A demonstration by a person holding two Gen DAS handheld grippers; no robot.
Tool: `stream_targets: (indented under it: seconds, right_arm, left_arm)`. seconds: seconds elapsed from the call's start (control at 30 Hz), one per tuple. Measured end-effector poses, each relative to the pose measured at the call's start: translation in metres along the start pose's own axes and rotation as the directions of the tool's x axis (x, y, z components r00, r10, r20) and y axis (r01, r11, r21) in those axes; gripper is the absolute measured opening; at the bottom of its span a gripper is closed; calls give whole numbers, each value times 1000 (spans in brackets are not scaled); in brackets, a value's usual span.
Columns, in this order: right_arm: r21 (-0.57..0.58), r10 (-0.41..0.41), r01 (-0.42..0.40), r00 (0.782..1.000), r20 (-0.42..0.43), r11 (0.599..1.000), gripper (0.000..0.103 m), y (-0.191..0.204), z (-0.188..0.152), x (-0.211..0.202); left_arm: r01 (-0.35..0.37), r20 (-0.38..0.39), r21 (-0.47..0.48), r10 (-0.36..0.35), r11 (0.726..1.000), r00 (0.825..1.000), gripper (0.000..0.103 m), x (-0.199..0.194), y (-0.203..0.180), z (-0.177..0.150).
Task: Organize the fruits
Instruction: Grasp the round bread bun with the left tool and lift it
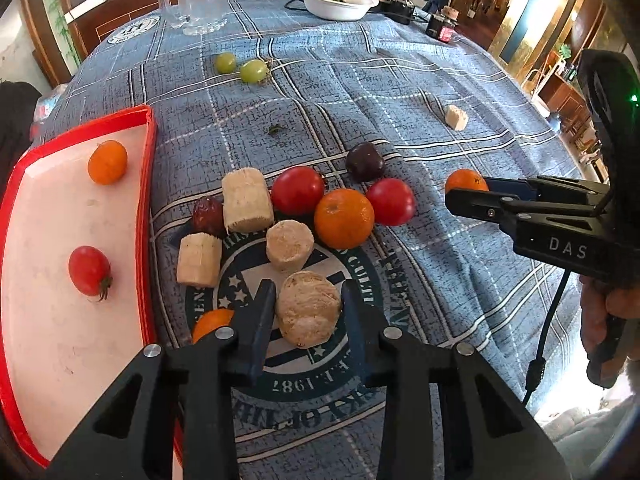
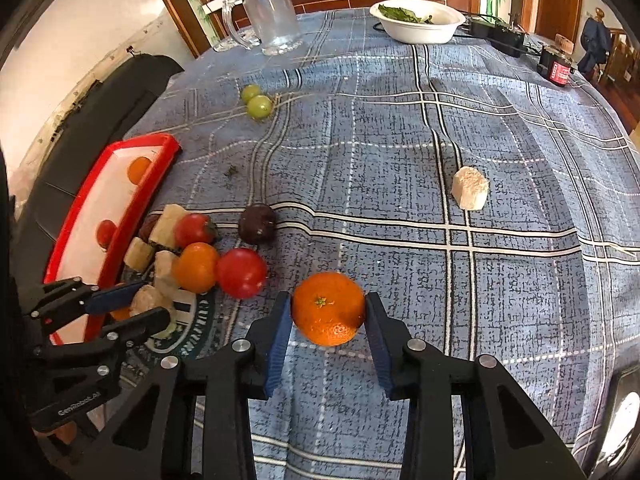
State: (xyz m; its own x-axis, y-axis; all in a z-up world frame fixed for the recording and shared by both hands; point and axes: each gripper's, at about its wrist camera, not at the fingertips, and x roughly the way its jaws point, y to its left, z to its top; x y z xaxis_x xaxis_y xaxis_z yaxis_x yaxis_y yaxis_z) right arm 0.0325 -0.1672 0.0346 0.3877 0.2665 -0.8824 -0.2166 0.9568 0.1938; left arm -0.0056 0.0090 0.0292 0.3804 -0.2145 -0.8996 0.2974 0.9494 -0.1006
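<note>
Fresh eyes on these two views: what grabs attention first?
The right claw is shut on a round orange mandarin near the front of the blue plaid tablecloth. The left claw grips a pale beige fibrous chunk at the fruit pile beside the red-rimmed white tray.

My left gripper (image 1: 308,308) and right gripper (image 2: 327,312) are matte black plastic with triangular cutouts, round silver screws at the joints and ribbed blue pads (image 2: 278,344). White lettering on each body, a green light, and a black cable (image 1: 550,320) trailing below.
</note>
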Motion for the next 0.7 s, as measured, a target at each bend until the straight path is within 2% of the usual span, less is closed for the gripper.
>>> stream_targets:
  seconds: [0.17,0.23,0.6,0.7]
  right_arm:
    - [2,36,-36,999,26,999,37,2,-6,-16]
    - [-2,40,-40,999,33,999,37,2,-9,-20]
    - [3,34,-34,999,24,999,37,-1,-18,-22]
    - [-2,33,-33,999,24,999,37,-1,-19,-23]
  left_arm:
    - [75,16,-15,-75,997,997,31,-11,-7,-5]
    - [83,7,-5,-83,997,997,31,-11,-13,-8]
    - [64,-57,6,-64,998,996,33,7,-27,-18]
    - [43,-41,41,-42,998,998,33,7,-32,-21]
